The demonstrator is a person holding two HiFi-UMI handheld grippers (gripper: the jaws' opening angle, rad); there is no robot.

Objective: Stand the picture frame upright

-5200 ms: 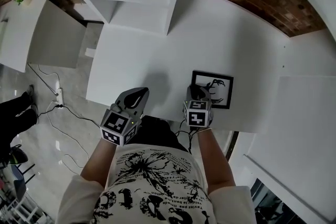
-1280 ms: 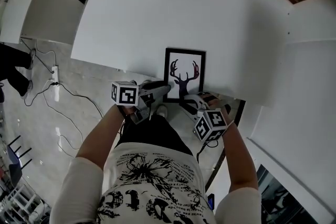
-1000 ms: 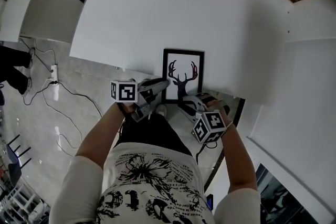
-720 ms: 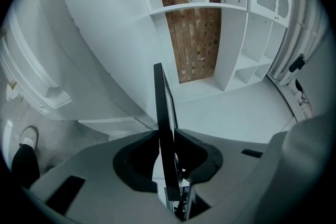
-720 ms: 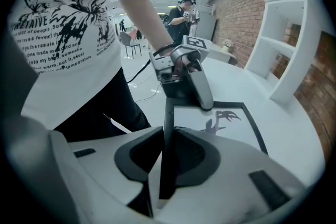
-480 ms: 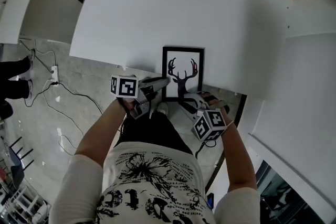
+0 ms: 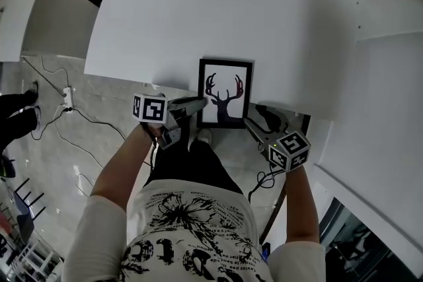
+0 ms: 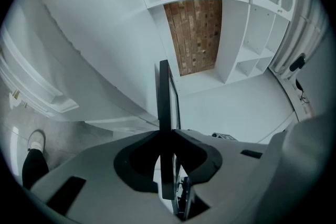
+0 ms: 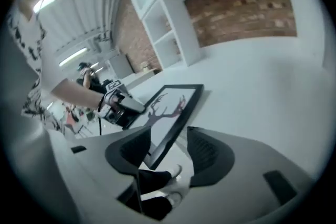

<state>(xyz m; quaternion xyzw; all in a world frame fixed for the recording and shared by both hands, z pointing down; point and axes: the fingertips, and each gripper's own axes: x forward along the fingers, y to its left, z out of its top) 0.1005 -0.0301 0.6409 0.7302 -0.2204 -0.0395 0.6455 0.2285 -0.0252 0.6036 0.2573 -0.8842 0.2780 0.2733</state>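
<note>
1. Picture frame (image 7: 225, 93), black-bordered with a print of antlers, sits at the near edge of a white table (image 7: 277, 30). Its lower end juts out past that edge, toward the person.
2. The left gripper (image 7: 198, 104) meets the frame's lower left side. In the left gripper view the frame (image 8: 164, 102) runs edge-on straight up between the jaws of the left gripper (image 8: 167, 136), which are closing and already pinch its thin edge from both sides.
3. The right gripper (image 7: 256, 119) sits just beside the frame's lower right corner. In the right gripper view that corner of the frame (image 9: 170, 113) lies between the jaws of the right gripper (image 9: 168, 139), which are opening, with both pads clear of it.
4. The same view shows the frame tilted, its far end on the table and its near corner hanging over a shoe (image 9: 170, 173) on the floor below. The left gripper (image 9: 123, 105) is seen there at the frame's opposite side.
5. Each gripper carries a marker cube, one (image 7: 149, 107) on the left and another (image 7: 289, 150) on the right, both over the grey floor (image 7: 59, 142).
6. White shelves (image 8: 231, 34) against a brick wall (image 8: 194, 34) stand beyond the table.
</note>
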